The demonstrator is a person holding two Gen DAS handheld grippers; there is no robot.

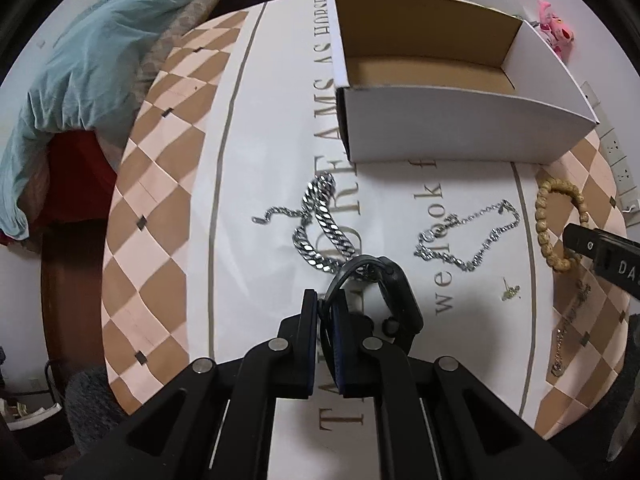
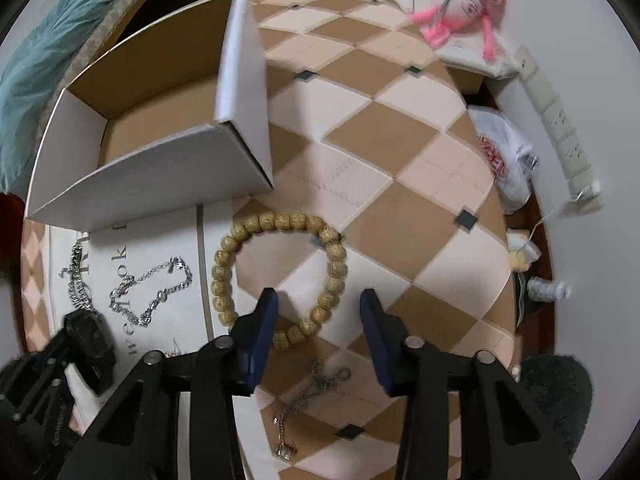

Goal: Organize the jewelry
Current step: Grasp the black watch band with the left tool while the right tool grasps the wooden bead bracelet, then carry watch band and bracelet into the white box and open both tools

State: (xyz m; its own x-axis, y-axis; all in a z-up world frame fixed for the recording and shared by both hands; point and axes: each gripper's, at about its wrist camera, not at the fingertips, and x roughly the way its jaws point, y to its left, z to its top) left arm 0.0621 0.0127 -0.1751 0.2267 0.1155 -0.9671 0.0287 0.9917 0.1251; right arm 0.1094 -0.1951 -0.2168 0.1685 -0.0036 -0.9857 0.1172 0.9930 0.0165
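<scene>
My left gripper [image 1: 325, 307] is shut on the strap of a black smartwatch [image 1: 394, 296], held just above the white cloth; the watch also shows in the right wrist view [image 2: 90, 344]. A thick silver chain [image 1: 320, 224] and a thin silver bracelet [image 1: 468, 236] lie ahead of it. An open white cardboard box [image 1: 460, 128] stands behind them, empty inside. My right gripper [image 2: 318, 304] is open over the near side of a tan beaded bracelet [image 2: 276, 276]. A thin dark necklace [image 2: 308, 404] lies under it. A small gold earring [image 1: 510, 292] lies on the cloth.
The round table has a tan and pink checked top [image 2: 360, 140]. A pink plush toy [image 2: 468, 4] and a plastic bag [image 2: 504, 160] sit at the far right edge. A teal blanket [image 1: 80, 64] lies beyond the table's left.
</scene>
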